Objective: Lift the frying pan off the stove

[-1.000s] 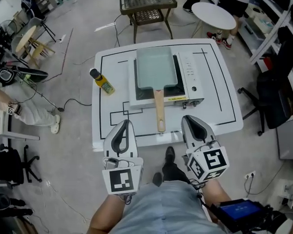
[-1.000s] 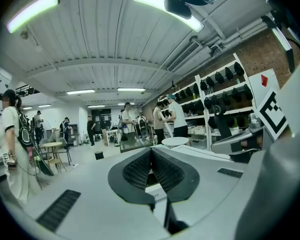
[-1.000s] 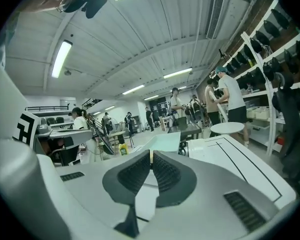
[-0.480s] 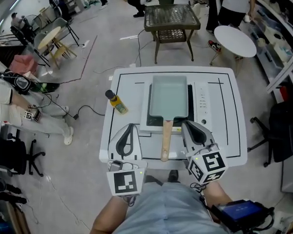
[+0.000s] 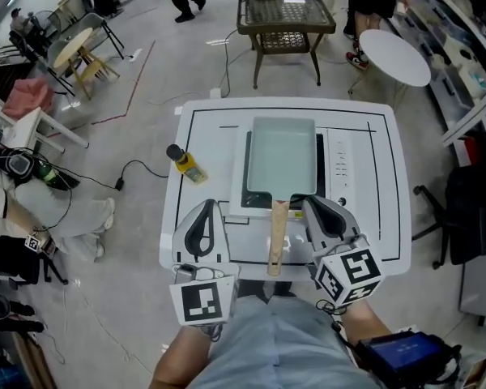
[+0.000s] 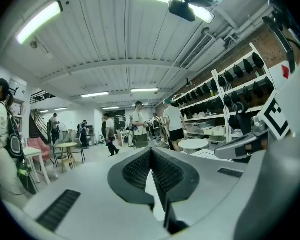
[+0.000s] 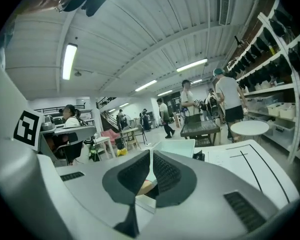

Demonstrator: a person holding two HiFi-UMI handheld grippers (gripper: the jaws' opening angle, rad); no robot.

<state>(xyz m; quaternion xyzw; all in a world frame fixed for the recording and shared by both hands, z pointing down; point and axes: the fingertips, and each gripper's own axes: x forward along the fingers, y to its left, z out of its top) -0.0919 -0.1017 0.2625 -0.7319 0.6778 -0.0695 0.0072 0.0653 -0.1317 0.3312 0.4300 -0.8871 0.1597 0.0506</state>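
A pale green rectangular frying pan [image 5: 280,152] sits on the white tabletop stove [image 5: 334,162], its wooden handle [image 5: 277,235] pointing toward me. My left gripper [image 5: 208,204] hovers left of the handle, shut with nothing in it; in the left gripper view [image 6: 151,152] its jaws meet, aimed over the room. My right gripper [image 5: 312,201] hangs just right of the handle, near the stove's front edge, also shut and empty. In the right gripper view [image 7: 151,157] the pan [image 7: 178,147] lies ahead and a bit of the handle [image 7: 145,186] shows behind the jaws.
A yellow bottle with a black cap [image 5: 183,163] lies on the white table [image 5: 202,128] left of the stove. Beyond the table stand a wicker-top table [image 5: 285,10] and a round white table [image 5: 395,45]. People, chairs and cables are on the left, shelves on the right.
Both grippers have advanced from the table's front edge and now flank the pan's handle. The head camera's view has shifted and the table looks closer. Both stay shut.
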